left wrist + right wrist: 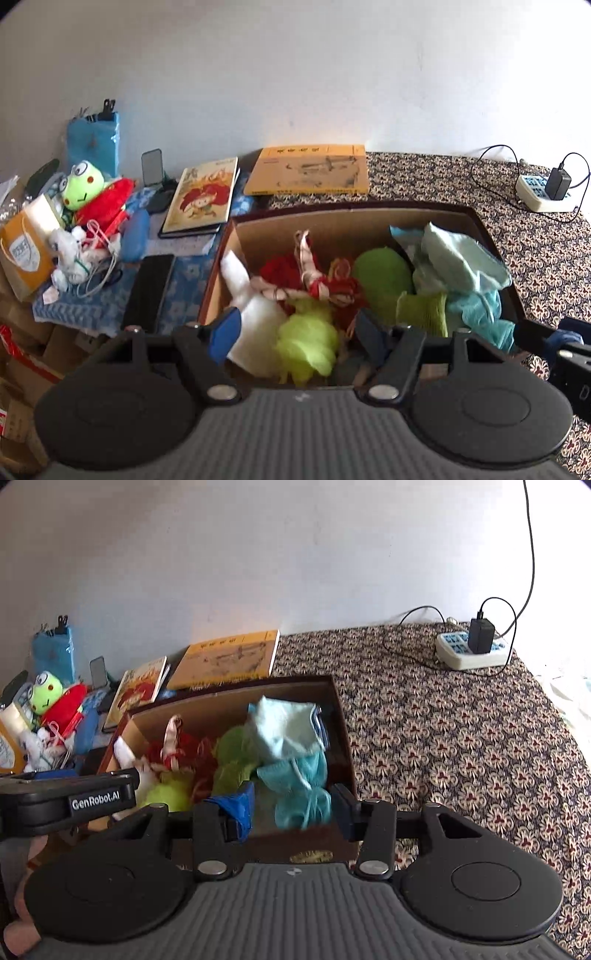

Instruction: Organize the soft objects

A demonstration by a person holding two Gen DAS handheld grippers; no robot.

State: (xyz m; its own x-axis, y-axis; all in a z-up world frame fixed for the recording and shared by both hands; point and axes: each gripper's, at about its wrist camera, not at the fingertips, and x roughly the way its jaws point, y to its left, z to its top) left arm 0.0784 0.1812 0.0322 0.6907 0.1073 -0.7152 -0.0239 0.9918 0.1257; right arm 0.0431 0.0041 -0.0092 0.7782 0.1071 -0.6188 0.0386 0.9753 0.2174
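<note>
Soft things fill the box (pixel 236 236); both my hand-held grippers, left (pixel 295 332) and right (pixel 291 805), hang apart, empty. Next, I'd fetch the frog (pixel 79 186), far left.

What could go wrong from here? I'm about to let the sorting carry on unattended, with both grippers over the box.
1. The left gripper and right gripper, both open, hang close together above the cardboard box; they might collide.
2. The red-and-white ribbon lies tangled over the red yarn, so lifting one could drag the other out.
3. The teal mesh puff has a loose cord that may snag a finger.
</note>
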